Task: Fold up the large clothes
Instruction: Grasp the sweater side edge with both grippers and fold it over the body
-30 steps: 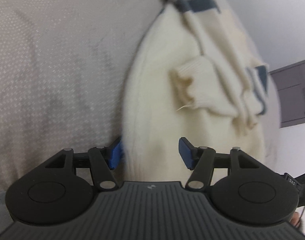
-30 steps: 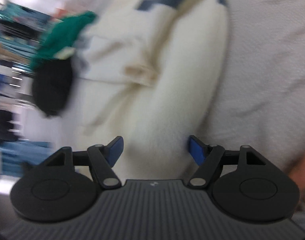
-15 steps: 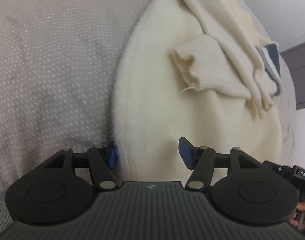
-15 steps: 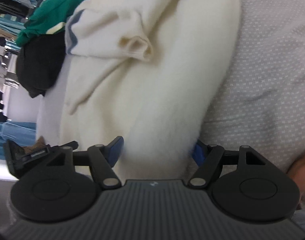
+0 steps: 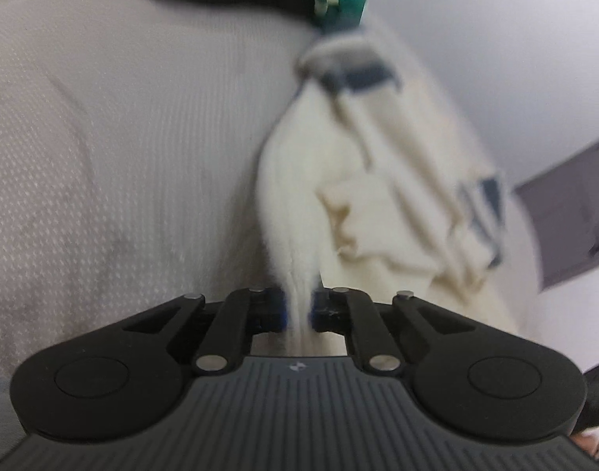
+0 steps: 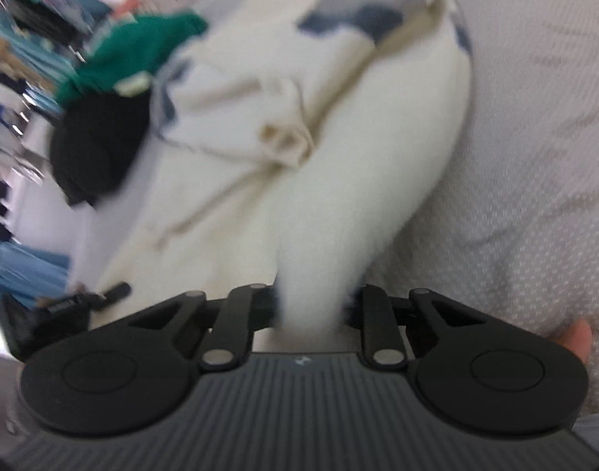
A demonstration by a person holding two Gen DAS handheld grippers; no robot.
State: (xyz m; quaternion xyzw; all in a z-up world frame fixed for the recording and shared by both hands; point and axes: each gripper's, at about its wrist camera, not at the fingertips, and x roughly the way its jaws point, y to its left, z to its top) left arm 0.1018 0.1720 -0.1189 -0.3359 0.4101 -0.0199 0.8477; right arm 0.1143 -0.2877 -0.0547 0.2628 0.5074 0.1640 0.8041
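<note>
Notably, both views were blurred. The sweater (image 5: 378, 204), a cream fuzzy knit with navy and grey bands at its far end, lay on the bed (image 5: 103, 157), whose grey cover showed a fine pale dotted weave with soft creases. The garment's long axis ran away from both cameras, the banded end farthest off and the plain hem nearest. A ribbed cuff (image 5: 346, 212) with a frayed, curled edge lay folded across the body of the knit; the same cuff appeared in the right view (image 6: 287, 141).

The left gripper (image 5: 298, 306) had its blue-padded fingers (image 5: 278, 308) drawn narrow, pinching a bunched ridge of the hem, which rose from the bed toward the jaws. The right gripper (image 6: 311, 306) likewise clamped a thicker wad of the hem, the cloth filling the gap and hiding the pads.

Beyond the sweater's far end sat a black garment (image 6: 99, 153) and a green garment (image 6: 142, 55), touching each other; both also showed along the top edge of the left view. A grey cabinet (image 5: 570, 212) stood against the wall to the right.
</note>
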